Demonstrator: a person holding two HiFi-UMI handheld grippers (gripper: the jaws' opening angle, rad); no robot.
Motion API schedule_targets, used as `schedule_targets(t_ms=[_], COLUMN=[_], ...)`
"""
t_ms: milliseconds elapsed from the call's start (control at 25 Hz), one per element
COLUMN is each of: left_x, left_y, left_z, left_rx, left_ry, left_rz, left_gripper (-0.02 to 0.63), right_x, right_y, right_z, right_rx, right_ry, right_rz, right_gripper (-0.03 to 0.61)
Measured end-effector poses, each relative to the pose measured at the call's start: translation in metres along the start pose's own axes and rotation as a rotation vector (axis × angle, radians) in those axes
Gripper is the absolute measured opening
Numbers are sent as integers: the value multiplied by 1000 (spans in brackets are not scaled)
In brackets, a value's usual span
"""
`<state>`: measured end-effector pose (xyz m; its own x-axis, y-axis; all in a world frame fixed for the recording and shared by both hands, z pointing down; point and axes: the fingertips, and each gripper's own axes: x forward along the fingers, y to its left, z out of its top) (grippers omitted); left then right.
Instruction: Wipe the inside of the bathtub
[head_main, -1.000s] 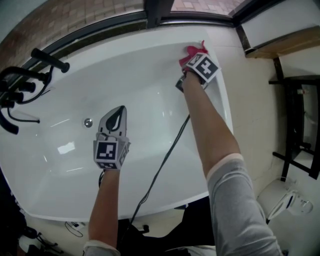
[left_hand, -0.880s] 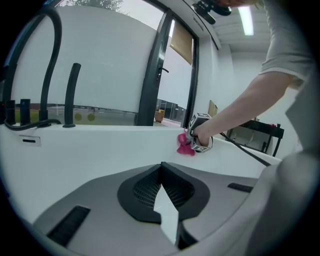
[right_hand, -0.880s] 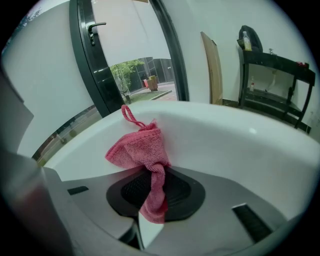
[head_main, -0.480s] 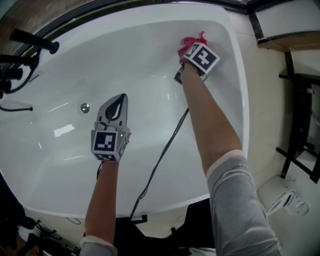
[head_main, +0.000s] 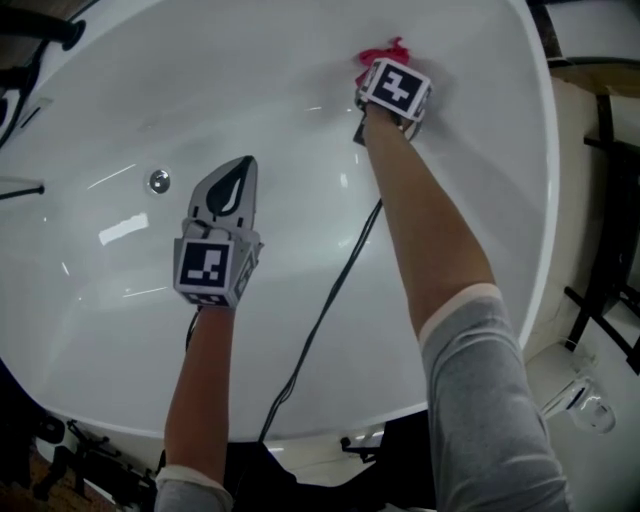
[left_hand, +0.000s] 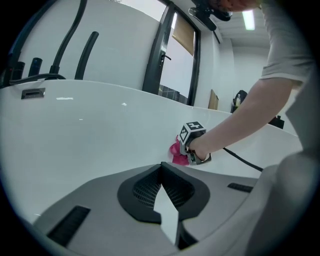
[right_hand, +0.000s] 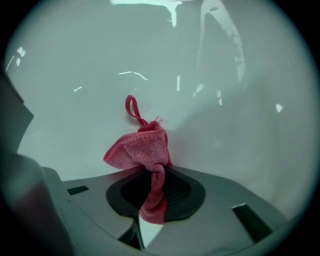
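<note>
The white bathtub (head_main: 480, 200) fills the head view. My right gripper (head_main: 380, 68) reaches to the tub's far inner wall and is shut on a pink cloth (head_main: 378, 51), which is pressed against the wall. In the right gripper view the cloth (right_hand: 142, 150) bunches out from between the jaws of the right gripper (right_hand: 150, 175) and touches the tub wall (right_hand: 225, 115). My left gripper (head_main: 238, 172) hovers over the tub's middle, shut and holding nothing. The left gripper view shows its jaws meeting at the tip of the left gripper (left_hand: 161, 167), with the right gripper (left_hand: 194, 146) and the cloth (left_hand: 176, 153) beyond.
A round drain (head_main: 158, 180) lies left of the left gripper. A black cable (head_main: 320, 320) runs across the tub floor from the right gripper toward the near rim. Black tap fittings (head_main: 40, 30) stand at the far left. A black rack (head_main: 610, 300) stands right of the tub.
My right gripper has slid the pink cloth from the tub's far corner rim down onto the inner wall. The left gripper has hardly moved. The head view has tilted further into the tub.
</note>
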<state>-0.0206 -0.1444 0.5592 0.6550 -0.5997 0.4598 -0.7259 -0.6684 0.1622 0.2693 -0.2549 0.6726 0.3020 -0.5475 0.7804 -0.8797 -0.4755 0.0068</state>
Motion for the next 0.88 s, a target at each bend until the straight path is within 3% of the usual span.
schedule_targets(t_ms=[80, 240, 640, 760, 880], left_x=[1, 2, 4, 3, 3], left_y=[1, 15, 37, 37, 41], left_z=[-15, -41, -62, -70, -75], left_rx=[11, -1, 25, 34, 33], left_ry=[8, 34, 26, 50, 35], left_rz=[2, 18, 31, 13, 21], left_gripper=[-6, -6, -6, -6, -6], right_x=[8, 30, 54, 60, 63], right_y=[-2, 10, 24, 26, 35], right_z=[-13, -41, -156, -172, -174], right_rx=[-71, -105, -164, -212, -345], right_ry=[5, 54, 429, 447, 457], right_rz=[-31, -2, 10, 12, 21], right_gripper=[57, 58, 57, 57, 57])
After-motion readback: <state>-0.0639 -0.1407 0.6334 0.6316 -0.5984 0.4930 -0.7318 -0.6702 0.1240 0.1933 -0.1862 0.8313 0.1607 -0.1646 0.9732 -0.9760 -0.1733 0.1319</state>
